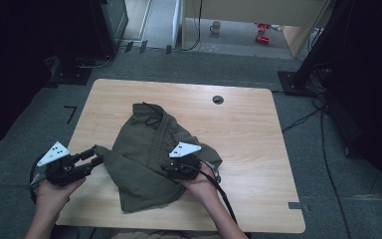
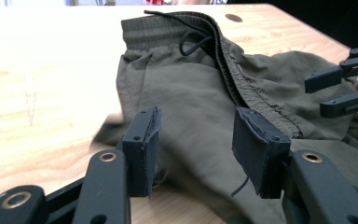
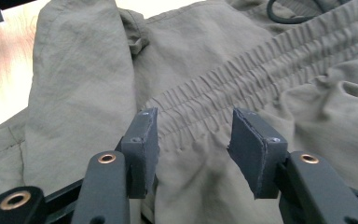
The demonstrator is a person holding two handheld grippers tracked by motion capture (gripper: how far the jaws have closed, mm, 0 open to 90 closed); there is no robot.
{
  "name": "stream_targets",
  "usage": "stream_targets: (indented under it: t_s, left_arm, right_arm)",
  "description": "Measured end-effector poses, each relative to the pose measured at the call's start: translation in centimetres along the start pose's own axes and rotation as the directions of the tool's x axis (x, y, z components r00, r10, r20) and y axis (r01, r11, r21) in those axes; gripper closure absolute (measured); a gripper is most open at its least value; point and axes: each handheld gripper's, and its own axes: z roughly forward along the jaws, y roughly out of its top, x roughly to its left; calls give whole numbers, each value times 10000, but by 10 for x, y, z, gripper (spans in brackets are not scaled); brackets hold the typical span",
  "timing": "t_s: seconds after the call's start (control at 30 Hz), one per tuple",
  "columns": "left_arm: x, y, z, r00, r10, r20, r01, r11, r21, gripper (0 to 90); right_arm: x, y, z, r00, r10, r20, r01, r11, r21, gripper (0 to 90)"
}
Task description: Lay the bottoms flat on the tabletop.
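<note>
we see the olive shorts crumpled mid-table; our left gripper gapes half open at their edge, pinching nothing; our right gripper hovers half open over the waistband, gripping nothing.

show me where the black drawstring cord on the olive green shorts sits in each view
High view: the black drawstring cord lies at the far end of the olive green fabric shorts, mid-table.
Left gripper view: top centre, looped on the waistband.
Right gripper view: top right corner, partly cut off.
Shared landmark: the gathered elastic waistband.
</note>
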Motion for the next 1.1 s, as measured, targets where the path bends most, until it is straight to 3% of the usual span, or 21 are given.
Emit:
stream_targets:
  t_s: [0.17,0.3,0.4,0.6,0.7,0.83,0.97,1.1]
  left_arm:
    - [-7,2,19,9987,148,478,-164,9993,343,507]
    - [-8,0,31,9976,298,621,-304,9995,90,477]
    - [-11,-2,39,9963,643,570,-646,9979,36,443]
    - [-9,-2,56,9945,254,1019,-240,9996,-143,447]
    - [-7,-3,67,9933,103,1155,-120,9998,141,449]
    - [-7,-6,80,9956,363,868,-429,9962,761,438]
    - [-4,-10,88,9961,267,845,-371,9915,1246,435]
    - [-2,-16,93,9950,734,671,-825,9860,1446,436]
  right_arm:
    - [6,-1,13,9996,-296,-17,297,9992,271,512]
    - [9,-3,21,9996,-272,-123,278,9983,510,503]
    - [11,-5,26,9991,-426,-63,429,9968,677,501]
    - [12,-8,34,9984,-573,-38,574,9946,870,493]
    - [12,-10,35,9981,-602,-93,607,9943,880,466]
    - [13,-14,38,9970,-770,4,765,9908,1115,447]
    - [13,-19,41,9964,-820,236,786,9899,1183,465]
    - [14,-21,42,9956,-858,370,813,9908,1078,484]
